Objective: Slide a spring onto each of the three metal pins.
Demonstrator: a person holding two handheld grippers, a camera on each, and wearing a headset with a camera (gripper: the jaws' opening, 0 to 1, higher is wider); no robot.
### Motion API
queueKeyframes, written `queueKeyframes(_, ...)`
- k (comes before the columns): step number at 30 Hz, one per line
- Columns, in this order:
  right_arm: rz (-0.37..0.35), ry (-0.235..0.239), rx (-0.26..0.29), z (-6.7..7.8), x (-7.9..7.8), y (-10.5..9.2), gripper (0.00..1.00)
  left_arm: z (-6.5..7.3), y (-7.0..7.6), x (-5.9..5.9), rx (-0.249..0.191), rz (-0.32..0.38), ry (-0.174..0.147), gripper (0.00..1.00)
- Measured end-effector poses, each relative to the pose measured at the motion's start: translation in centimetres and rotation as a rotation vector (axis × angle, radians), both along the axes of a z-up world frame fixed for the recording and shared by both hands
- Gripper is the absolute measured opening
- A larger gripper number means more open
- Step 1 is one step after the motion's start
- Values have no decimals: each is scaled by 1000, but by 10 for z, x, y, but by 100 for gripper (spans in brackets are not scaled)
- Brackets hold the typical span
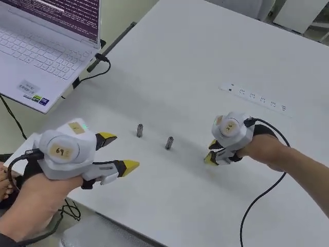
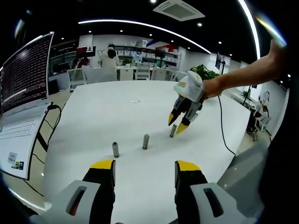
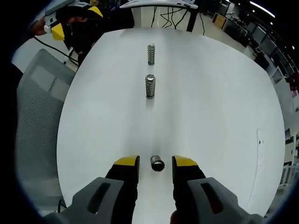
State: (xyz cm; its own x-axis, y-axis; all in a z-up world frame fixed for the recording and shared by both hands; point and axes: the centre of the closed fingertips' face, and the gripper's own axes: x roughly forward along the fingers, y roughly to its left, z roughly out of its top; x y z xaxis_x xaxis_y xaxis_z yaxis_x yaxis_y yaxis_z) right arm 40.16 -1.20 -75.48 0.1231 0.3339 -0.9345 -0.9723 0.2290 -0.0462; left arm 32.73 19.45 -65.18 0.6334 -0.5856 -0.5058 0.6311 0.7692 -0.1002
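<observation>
A white tabletop point(image 1: 205, 62) carries a laptop point(image 1: 46, 46) at the far left. The left gripper point(image 1: 119, 151) hovers at the near left, jaws apart and empty. The right gripper point(image 1: 210, 152) is low at the right, jaws apart either side of one pin point(image 3: 157, 163), not touching it. Between the grippers stand a left pin point(image 1: 139, 130) and a middle pin point(image 1: 169, 143), upright, each wearing a spring point(image 3: 150, 86).

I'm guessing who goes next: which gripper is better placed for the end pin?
Probably right. The right gripper has open jaws either side of that pin; the left gripper sits farther from it.
</observation>
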Motion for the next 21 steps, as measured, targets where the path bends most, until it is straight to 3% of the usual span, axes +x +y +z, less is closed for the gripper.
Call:
queueKeyframes(8, -65, -85, 30, 27, -2, -11, 36, 3, -3, 4, -2, -30, -8, 46)
queueKeyframes(14, -165, -146, 114, 51, -10, -16, 38, 9, -2, 10, 2, -50, -23, 47)
queueKeyframes(21, -263, -202, 174, 71, -23, -31, 40, 15, 3, 14, 9, -55, -33, 47)
